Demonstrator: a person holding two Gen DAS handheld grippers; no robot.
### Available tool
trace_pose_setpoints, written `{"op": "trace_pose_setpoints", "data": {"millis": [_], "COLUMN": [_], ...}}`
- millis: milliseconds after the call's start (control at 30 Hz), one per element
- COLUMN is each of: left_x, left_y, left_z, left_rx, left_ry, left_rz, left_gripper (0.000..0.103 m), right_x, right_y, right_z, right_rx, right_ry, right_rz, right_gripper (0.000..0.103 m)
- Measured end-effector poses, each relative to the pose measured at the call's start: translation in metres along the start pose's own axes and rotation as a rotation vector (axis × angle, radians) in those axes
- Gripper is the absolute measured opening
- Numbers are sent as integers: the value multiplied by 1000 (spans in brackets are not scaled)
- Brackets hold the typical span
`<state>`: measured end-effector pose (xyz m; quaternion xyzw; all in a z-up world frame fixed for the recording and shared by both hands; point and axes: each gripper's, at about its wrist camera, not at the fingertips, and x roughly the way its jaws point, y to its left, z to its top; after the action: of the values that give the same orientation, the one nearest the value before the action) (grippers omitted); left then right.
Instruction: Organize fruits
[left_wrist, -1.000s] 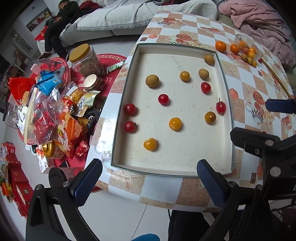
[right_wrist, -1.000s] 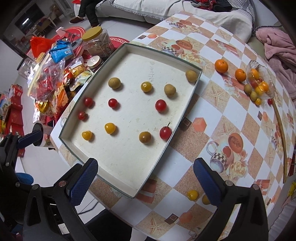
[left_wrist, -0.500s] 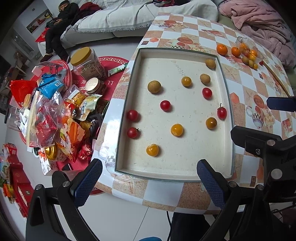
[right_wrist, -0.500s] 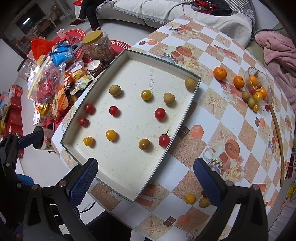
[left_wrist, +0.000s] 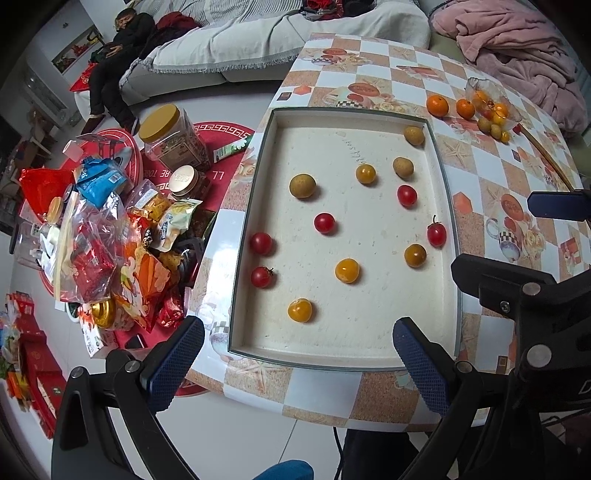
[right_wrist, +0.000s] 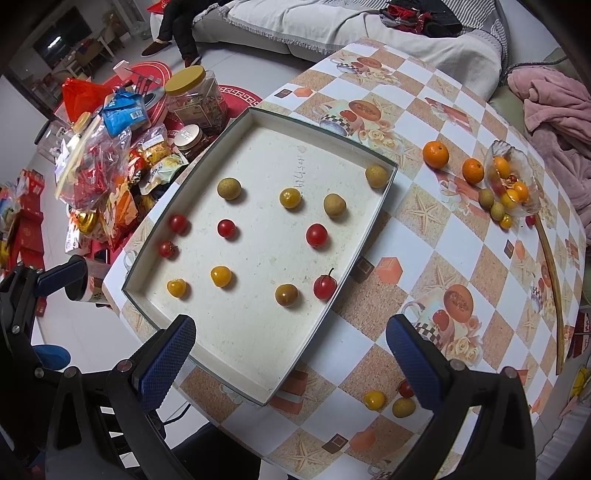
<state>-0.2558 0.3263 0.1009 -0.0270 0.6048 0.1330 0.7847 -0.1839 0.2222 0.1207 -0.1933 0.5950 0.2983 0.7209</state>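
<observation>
— On the checkered tabletop (right_wrist: 476, 266), what holds the fruit?

— A shallow rectangular tray (left_wrist: 441, 177) with a thin dark rim and a pale, grainy, speckled floor. The table's cover is glossy, printed in white and cork-textured squares with teacups and starfish.

— And the fruit itself?

— Small and round, lying loose and apart from one another. Smooth, shiny red cherry tomatoes (left_wrist: 324, 223) sit mostly toward 9 o'clock of the tray in the left wrist view, one at 3 o'clock with a curled stem (left_wrist: 436, 234). Glossy yellow tomatoes (left_wrist: 347, 270) lie toward 6 o'clock. Matte, dull tan longans (left_wrist: 302, 185) sit toward 12 o'clock, one tucked into the far right corner (left_wrist: 413, 135).

— Anything outside the tray?

— At 1 o'clock, two dimpled mandarins (right_wrist: 436, 154) beside a clear glass dish (right_wrist: 496, 147) tipped over with small fruit spilling out. Near the right gripper's finger, three more small fruits (right_wrist: 374, 399) rest on the table.

— The grippers?

— The left gripper (left_wrist: 295, 365) and right gripper (right_wrist: 290, 363) both hover at the tray's near edge, 6 o'clock, spread wide and holding nothing. Their pads (right_wrist: 164, 365) are blue with a fine knurled grid, on black frames.

— Off the table?

— Crinkly snack bags (left_wrist: 110, 251) and lidded plastic jars (left_wrist: 170, 138) on the floor at 9 o'clock.
</observation>
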Motion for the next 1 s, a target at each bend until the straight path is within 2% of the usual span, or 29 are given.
{"op": "trace_pose_setpoints", "data": {"millis": [1000], "left_x": [-5], "left_y": [-6], "left_z": [1], "left_rx": [13], "left_ry": [-19], "left_rz": [-23], "left_gripper": [103], "right_x": [-7], "right_y": [0], "right_z": [0], "right_rx": [-3], "right_ry": [-20], "right_rz": [-9], "right_gripper": [103]}}
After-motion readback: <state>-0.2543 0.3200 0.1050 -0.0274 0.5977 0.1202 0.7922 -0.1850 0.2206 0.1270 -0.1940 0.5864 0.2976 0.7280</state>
